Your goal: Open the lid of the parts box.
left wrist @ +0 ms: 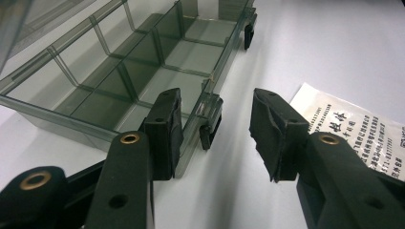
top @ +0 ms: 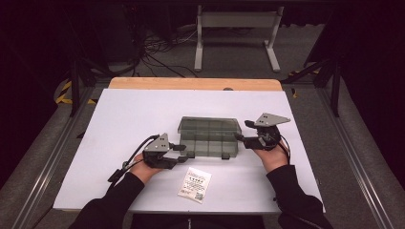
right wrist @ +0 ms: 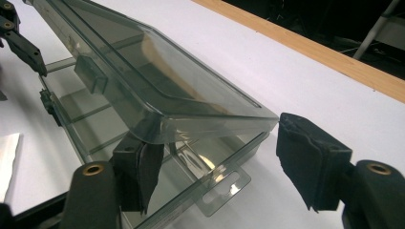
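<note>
A: Compartment box: smoke-grey, see-through plastic; clasps on front wall, black.

B: Tabletop: plain white, with pale wood strip along far edge.

A: Packet: white, printed with black characters and a small green mark.

B: Left tool and right tool: black, brass-coloured rivets, grey three-cornered plates on top. Sleeves: black.

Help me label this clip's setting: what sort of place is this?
Probably a lab recording station: a white board table framed by grey metal rails, tangled black cables on grey carpet behind, and a dark surround. A smoky clear plastic compartment box sits centre.
</note>
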Demonstrator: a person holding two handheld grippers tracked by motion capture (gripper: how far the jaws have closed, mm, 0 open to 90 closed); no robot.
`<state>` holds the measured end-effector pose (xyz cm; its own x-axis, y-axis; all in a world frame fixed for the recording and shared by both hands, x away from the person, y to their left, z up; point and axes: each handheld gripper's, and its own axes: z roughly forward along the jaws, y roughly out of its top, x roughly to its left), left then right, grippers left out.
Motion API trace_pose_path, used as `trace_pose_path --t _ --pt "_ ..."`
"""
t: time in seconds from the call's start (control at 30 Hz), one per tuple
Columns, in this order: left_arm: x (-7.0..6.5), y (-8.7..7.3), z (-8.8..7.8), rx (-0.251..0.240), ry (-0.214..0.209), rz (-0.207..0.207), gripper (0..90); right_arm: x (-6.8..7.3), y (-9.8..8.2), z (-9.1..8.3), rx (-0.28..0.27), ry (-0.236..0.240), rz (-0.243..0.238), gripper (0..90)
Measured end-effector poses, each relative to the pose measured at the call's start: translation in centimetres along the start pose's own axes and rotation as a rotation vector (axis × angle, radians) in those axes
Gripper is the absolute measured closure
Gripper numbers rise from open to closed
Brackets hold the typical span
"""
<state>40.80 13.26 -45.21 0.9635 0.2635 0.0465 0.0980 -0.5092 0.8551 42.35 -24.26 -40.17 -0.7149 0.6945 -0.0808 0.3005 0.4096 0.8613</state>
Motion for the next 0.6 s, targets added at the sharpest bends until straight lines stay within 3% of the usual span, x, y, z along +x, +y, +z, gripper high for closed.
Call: trace_pose_path --t 0.6 --pt "0.1 -0.1 0.0 0.007 -0.007 -0.011 52.8 -1.8 2.2 0.7 -0.037 0.008 0.033 35.5"
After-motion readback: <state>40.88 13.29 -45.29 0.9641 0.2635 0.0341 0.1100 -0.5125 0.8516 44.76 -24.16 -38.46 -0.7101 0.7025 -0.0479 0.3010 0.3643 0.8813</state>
